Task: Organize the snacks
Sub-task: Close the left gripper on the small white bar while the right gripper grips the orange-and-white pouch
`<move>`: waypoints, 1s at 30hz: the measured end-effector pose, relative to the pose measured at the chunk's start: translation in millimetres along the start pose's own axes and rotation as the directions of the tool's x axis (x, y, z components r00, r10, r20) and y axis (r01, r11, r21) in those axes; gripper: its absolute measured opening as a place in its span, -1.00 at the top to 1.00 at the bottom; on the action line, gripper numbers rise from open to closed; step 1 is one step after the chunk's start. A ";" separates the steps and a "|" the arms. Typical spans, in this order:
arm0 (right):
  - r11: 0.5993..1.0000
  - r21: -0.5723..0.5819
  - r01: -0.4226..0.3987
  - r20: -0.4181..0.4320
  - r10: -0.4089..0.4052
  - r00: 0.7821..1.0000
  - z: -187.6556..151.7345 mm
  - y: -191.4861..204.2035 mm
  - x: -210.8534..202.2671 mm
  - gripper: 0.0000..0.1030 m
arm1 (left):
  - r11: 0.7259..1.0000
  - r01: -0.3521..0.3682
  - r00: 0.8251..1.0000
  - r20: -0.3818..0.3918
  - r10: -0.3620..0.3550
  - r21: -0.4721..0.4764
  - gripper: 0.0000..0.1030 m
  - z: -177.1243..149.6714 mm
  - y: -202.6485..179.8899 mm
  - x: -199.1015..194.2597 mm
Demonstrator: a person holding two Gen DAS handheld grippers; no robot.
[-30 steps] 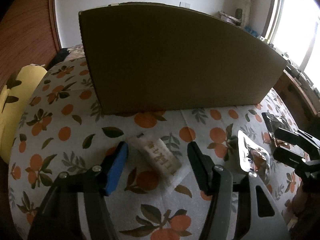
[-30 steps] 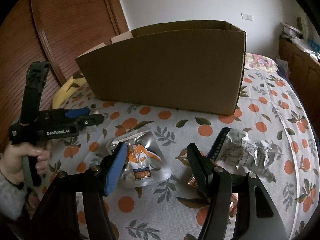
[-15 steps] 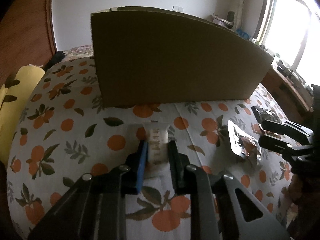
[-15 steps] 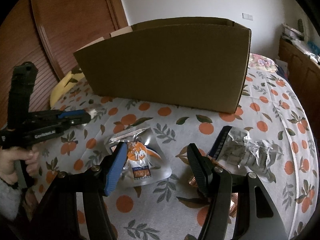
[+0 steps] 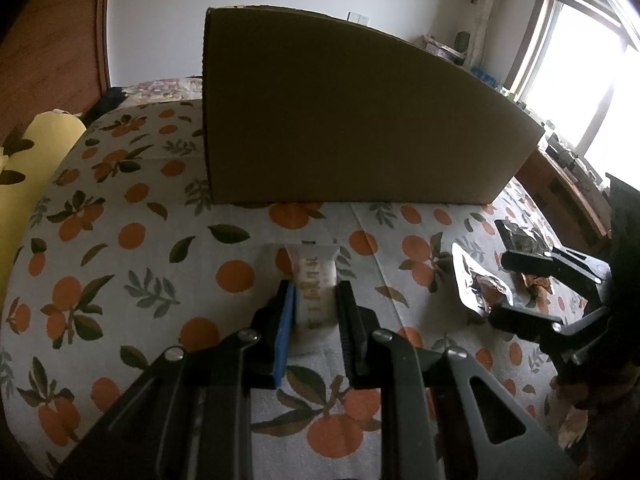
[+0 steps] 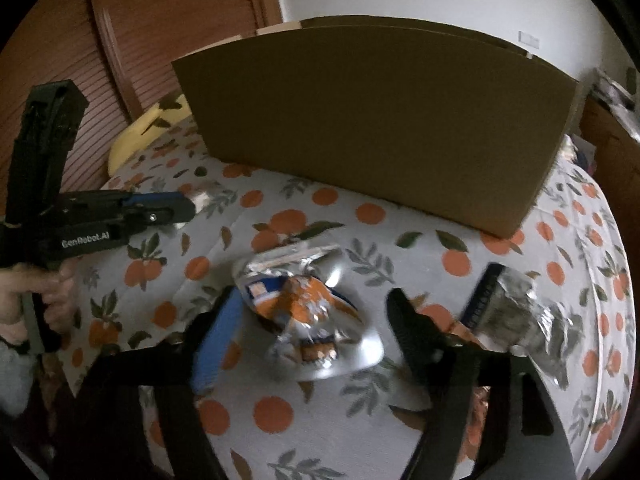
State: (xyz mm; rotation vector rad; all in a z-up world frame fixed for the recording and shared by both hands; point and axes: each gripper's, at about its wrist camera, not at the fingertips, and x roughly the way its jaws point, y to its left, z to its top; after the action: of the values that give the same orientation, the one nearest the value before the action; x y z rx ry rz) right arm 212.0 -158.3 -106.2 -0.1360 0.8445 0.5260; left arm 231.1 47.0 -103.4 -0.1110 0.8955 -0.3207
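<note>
My left gripper (image 5: 314, 292) is shut on a white snack bar packet (image 5: 314, 280) and holds it just above the orange-print cloth (image 5: 120, 280). It also shows in the right wrist view (image 6: 184, 210). My right gripper (image 6: 316, 312) is open, its fingers on either side of a silver and orange snack bag (image 6: 308, 312) that lies on the cloth. A silver and blue snack bag (image 6: 516, 316) lies to the right. A large cardboard box (image 5: 344, 128) stands behind the snacks.
A yellow cushion (image 5: 28, 168) lies at the table's left edge. A wooden sliding door (image 6: 140, 40) is behind on the left. A small copper-coloured wrapper (image 6: 460, 328) lies by my right finger. A wooden cabinet (image 5: 568, 196) stands by the window.
My left gripper closed on the white snack packet and lifted it slightly. My right gripper moved forward so that the silver and orange bag lies between its open fingers.
</note>
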 end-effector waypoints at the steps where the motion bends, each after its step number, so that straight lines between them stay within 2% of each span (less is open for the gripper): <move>1: 1.000 -0.005 0.004 -0.002 -0.004 1.000 1.8 1.0 0.9 -0.57 | 1.000 -0.001 1.000 0.000 0.001 0.001 0.64 0.2 -0.3 0.1; 5: 0.999 -0.039 -0.006 -0.045 0.005 0.999 7.7 6.6 8.6 -0.57 | 1.000 -0.011 1.000 0.000 0.011 0.019 0.64 0.1 -4.4 0.8; 13: 0.988 -0.147 0.052 -0.116 -0.069 0.991 6.6 24.4 26.7 -0.56 | 1.000 -0.009 1.000 0.000 0.009 0.019 0.64 0.4 -4.6 1.0; 15: 0.989 -0.142 0.049 -0.113 -0.066 0.991 7.5 23.4 27.1 -0.56 | 1.000 -0.004 1.000 0.004 0.004 0.023 0.64 0.2 -4.8 -0.4; 17: 0.990 -0.130 0.050 -0.117 -0.065 0.991 8.6 20.6 27.5 -0.40 | 0.999 -0.001 1.000 0.017 0.000 0.033 0.65 -0.2 -6.0 -3.5; 19: 0.991 -0.124 0.049 -0.115 -0.063 0.991 9.7 18.5 24.4 0.07 | 0.999 0.021 1.000 0.020 -0.021 0.026 0.65 -1.2 -6.1 -5.6; 20: 0.991 -0.124 0.049 -0.111 -0.063 0.992 9.4 18.1 21.9 0.10 | 0.999 0.031 0.999 0.019 -0.032 0.019 0.65 -1.8 -5.6 -6.2; 21: 0.992 -0.123 0.038 -0.116 -0.053 0.992 9.1 17.8 20.8 0.24 | 0.999 0.040 0.999 0.020 -0.041 0.011 0.65 -2.6 -5.4 -7.2; 24: 0.994 -0.110 0.024 -0.110 -0.037 0.993 7.2 18.7 13.0 0.27 | 0.998 0.057 0.998 0.026 -0.058 0.007 0.65 -5.6 -8.4 -10.8; 26: 0.997 -0.079 -0.012 -0.101 0.004 0.995 6.1 16.0 8.2 0.28 | 0.998 0.062 0.998 0.029 -0.063 0.015 0.65 -7.1 -12.0 -13.3; 30: 0.999 -0.040 -0.022 -0.075 0.019 0.997 4.6 10.9 2.1 0.30 | 0.997 0.068 0.997 0.041 -0.070 0.034 0.65 -6.0 -21.3 -19.9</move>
State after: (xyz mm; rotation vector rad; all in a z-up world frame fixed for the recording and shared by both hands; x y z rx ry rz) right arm 210.8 -146.6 -103.7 -0.1854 0.9088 0.5607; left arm 210.0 33.4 -87.3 -0.1180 0.8458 -0.3961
